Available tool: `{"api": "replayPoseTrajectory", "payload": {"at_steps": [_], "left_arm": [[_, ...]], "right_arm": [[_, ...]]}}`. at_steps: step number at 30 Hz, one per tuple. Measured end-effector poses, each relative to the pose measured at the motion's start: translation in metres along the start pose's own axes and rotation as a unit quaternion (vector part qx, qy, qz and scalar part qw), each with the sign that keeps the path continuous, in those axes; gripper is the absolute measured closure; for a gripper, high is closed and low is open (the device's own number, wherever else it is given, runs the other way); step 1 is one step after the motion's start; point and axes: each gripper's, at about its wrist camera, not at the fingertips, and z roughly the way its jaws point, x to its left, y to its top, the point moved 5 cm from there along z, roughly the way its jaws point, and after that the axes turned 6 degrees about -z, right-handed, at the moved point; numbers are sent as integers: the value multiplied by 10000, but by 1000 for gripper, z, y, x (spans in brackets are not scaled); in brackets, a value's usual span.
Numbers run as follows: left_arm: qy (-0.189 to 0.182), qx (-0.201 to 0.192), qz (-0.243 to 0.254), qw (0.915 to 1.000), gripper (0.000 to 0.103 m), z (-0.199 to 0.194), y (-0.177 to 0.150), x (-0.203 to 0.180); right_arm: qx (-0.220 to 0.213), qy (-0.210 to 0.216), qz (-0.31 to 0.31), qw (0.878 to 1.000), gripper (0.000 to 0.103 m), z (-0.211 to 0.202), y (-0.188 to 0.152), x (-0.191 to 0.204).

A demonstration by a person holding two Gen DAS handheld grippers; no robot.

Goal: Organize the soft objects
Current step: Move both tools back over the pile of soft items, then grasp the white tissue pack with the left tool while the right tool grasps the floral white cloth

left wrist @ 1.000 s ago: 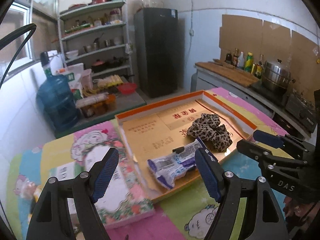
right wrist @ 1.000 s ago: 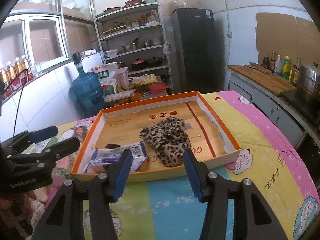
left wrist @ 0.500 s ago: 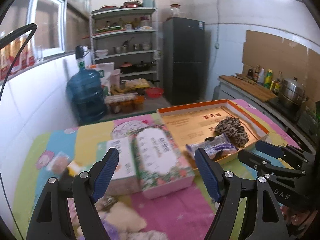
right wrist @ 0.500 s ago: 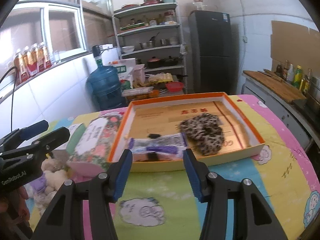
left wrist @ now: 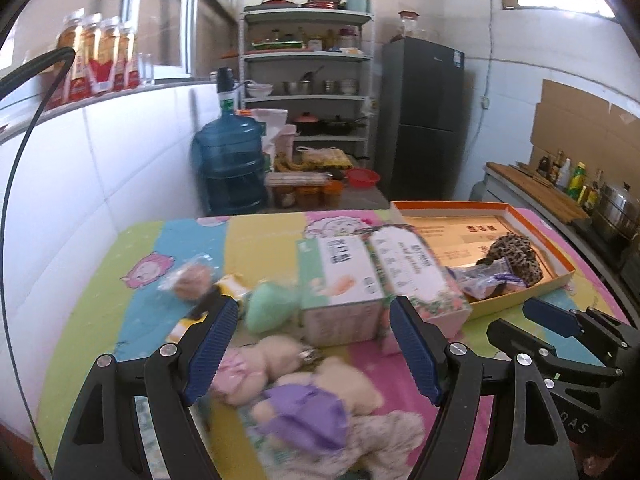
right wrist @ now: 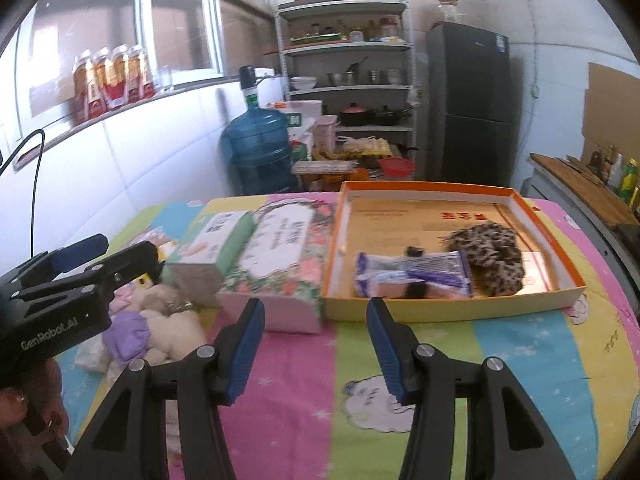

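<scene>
An orange-rimmed box lid (right wrist: 452, 312) (left wrist: 524, 296) holds a leopard-print scrunchie (right wrist: 490, 254) (left wrist: 516, 256) and a blue-white soft packet (right wrist: 412, 276) (left wrist: 484, 280). Plush toys (left wrist: 296, 384) (right wrist: 160, 328), one in purple cloth, lie on the bedspread at the left. A green soft item (left wrist: 272, 306) and a wrapped pinkish item (left wrist: 192, 280) lie beyond them. My left gripper (left wrist: 312, 352) is open and empty above the plush toys. My right gripper (right wrist: 316, 352) is open and empty, in front of the box lid.
Two tissue boxes (left wrist: 340, 276) (right wrist: 280, 256) sit between the plush toys and the lid. The colourful bedspread (right wrist: 500, 360) covers the table. A water bottle (left wrist: 228, 164), shelves (left wrist: 308, 80) and fridge (left wrist: 424, 116) stand behind. A counter (left wrist: 560, 196) runs along the right.
Both grippers have swung left, away from the box lid. The left one now faces the plush toys and tissue boxes. Both stay open and empty.
</scene>
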Motion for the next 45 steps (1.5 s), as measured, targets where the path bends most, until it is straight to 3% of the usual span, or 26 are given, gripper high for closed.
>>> {"api": "replayPoseTrajectory", "payload": {"at_steps": [10,19,25,31,45], "left_arm": [[548,11,-381,9978,23,-19,-29,76],[731,164,-731,9945,23,-30,-68,126],[664,347,-868,9934,23,-24,-88,138],[514,507,-879,9935,23,-6,-93,131],[537,865,-1032,9894,23,26,-107,132]], "right_arm": [[145,502,-200,9984,50,4,-15,49],[369,884,-475,9943,50,10,-35,84],[503,983,-528,9925,50,18,-42,95],[599,991,-523,9919,50,23,-47,95],[765,960,-547,9909,50,39,-54,97]]}}
